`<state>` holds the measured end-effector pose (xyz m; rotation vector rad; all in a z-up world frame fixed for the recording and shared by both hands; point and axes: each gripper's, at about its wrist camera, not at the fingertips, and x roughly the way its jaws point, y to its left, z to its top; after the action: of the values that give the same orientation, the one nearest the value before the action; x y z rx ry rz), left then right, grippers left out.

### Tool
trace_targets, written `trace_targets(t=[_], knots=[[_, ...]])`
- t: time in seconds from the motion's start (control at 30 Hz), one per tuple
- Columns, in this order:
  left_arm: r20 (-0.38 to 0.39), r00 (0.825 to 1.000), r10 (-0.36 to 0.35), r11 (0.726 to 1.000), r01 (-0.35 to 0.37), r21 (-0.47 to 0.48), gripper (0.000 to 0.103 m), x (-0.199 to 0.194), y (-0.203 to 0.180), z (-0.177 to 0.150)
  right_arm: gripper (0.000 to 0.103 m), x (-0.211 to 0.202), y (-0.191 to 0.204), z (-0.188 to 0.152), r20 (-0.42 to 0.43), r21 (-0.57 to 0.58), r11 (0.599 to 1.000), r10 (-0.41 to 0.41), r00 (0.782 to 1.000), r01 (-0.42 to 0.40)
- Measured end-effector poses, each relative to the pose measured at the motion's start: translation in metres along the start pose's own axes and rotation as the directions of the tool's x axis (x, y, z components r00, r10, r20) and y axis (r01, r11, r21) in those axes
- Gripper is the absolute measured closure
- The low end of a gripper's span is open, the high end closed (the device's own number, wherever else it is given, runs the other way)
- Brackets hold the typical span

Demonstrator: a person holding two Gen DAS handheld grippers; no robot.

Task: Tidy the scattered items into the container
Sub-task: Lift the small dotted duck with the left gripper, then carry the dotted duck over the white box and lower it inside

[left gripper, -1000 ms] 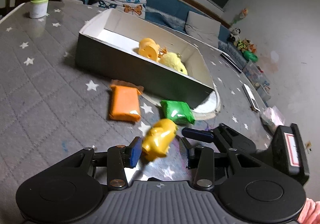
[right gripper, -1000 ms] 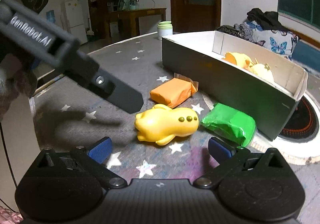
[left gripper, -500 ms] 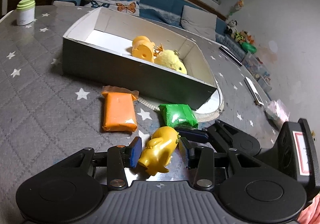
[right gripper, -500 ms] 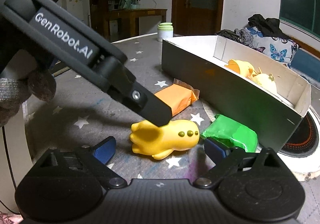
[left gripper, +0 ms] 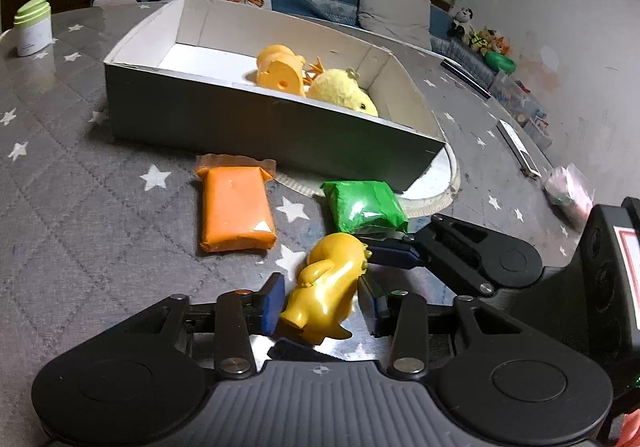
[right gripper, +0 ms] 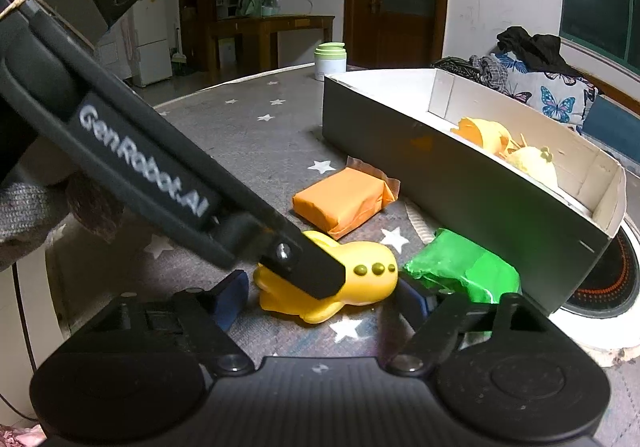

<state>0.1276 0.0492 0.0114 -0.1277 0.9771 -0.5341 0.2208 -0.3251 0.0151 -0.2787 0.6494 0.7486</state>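
Observation:
A yellow toy duck [left gripper: 326, 289] lies on the grey starred table between the fingers of my left gripper [left gripper: 320, 305], which is open around it. In the right wrist view the duck [right gripper: 360, 281] also lies between the open fingers of my right gripper [right gripper: 324, 297], with the left gripper's finger [right gripper: 304, 267] over it. An orange packet [left gripper: 236, 209] and a green packet [left gripper: 364, 207] lie beside the duck. The grey box [left gripper: 264, 123] behind holds an orange toy [left gripper: 280, 73] and a yellow plush chick [left gripper: 344, 93].
A white jar with a green lid [left gripper: 34, 27] stands at the table's far left. A round white mat [left gripper: 440, 187] lies under the box's right end. A plastic bag [left gripper: 568, 195] and a flat card [left gripper: 518, 145] lie at the right.
My left gripper has come down and forward so the duck now sits between its fingers. My right gripper has moved closer to the duck too.

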Motion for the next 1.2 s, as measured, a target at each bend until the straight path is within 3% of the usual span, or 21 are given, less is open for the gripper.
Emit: trace_targets(t=[0.27, 0.8, 1.2], knots=[[-0.003, 1.0, 0.003, 1.0, -0.003, 0.004, 0.063, -0.002, -0.003, -0.001, 0.031, -0.001, -0.003, 0.001, -0.002, 0.007, 1.0, -0.007, 1.0, 0.007], [0.014, 1.0, 0.004, 1.0, -0.004, -0.005, 0.063, -0.016, -0.007, -0.001, 0.032, -0.008, 0.002, 0.004, -0.003, -0.011, 1.0, -0.004, 1.0, 0.004], [0.099, 0.995, -0.007, 1.0, 0.005, 0.025, 0.065, -0.043, -0.014, 0.041, 0.032, -0.025, -0.014, 0.048, 0.037, -0.094, 0.995, -0.009, 0.999, 0.013]])
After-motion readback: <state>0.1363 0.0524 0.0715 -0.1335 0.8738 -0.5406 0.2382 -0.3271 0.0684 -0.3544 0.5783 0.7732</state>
